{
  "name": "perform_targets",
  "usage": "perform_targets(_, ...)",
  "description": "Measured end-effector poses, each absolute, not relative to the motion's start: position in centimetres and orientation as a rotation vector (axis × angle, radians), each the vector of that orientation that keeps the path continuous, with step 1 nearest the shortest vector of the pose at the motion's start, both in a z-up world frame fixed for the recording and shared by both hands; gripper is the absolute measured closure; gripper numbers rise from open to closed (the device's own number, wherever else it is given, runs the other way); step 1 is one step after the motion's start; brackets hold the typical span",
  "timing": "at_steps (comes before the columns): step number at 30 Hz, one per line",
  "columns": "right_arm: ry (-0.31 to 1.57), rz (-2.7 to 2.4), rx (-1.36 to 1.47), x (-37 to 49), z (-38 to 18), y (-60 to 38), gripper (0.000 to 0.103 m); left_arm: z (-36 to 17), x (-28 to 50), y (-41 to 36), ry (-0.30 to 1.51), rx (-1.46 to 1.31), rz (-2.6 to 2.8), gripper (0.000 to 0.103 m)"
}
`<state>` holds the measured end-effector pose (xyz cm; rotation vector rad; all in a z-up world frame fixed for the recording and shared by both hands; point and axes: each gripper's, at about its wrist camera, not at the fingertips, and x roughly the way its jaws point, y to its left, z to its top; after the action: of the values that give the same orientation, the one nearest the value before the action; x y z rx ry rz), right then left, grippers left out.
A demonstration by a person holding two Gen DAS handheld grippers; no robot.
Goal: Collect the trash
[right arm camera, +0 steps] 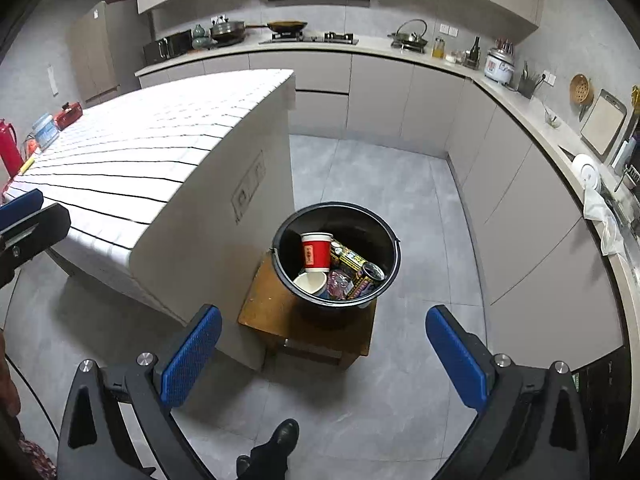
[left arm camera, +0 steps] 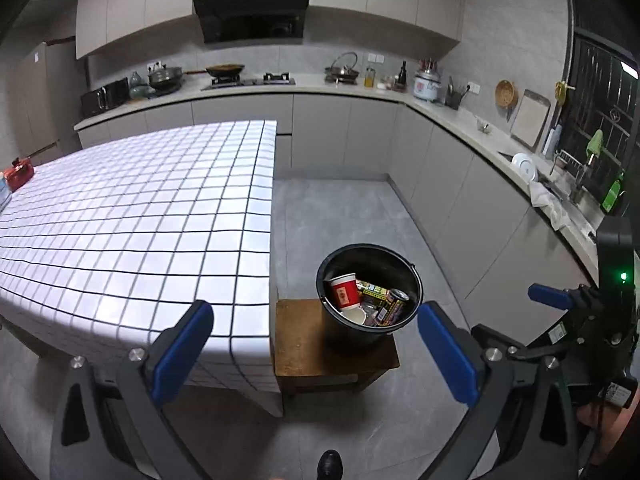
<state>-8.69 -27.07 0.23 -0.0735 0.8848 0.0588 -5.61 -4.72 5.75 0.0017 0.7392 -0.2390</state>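
Observation:
A black bucket stands on a low wooden stool beside the tiled table. It holds a red paper cup, a white cup, a dark can and wrappers. My left gripper is open and empty, above the table's corner and the stool. My right gripper is open and empty, above the floor in front of the stool; it also shows at the right of the left wrist view.
The white tiled table carries a red box and a jar at its far left end. Kitchen counters with cookware line the back and right. The person's shoe stands on the grey floor.

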Motion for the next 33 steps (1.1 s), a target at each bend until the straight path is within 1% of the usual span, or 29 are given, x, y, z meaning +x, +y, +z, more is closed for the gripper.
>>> perform_targets(8,0.832,0.082,-0.079,-10.8,2.2,-24.8,0.0,6.6,-7.0,-3.1,0.698,-0.013,-0.218,0.001)
perform_targets(18,0.807,0.13,-0.093,-9.7,3.0,-22.8,0.0,6.4,-7.6,-1.8,0.696,-0.015,-0.174,0.001)
perform_targets(33,0.79,0.15,-0.1,-8.9,3.7,-23.1,0.0,6.7,-7.3,-1.9,0.693,-0.015,-0.153,0.001)
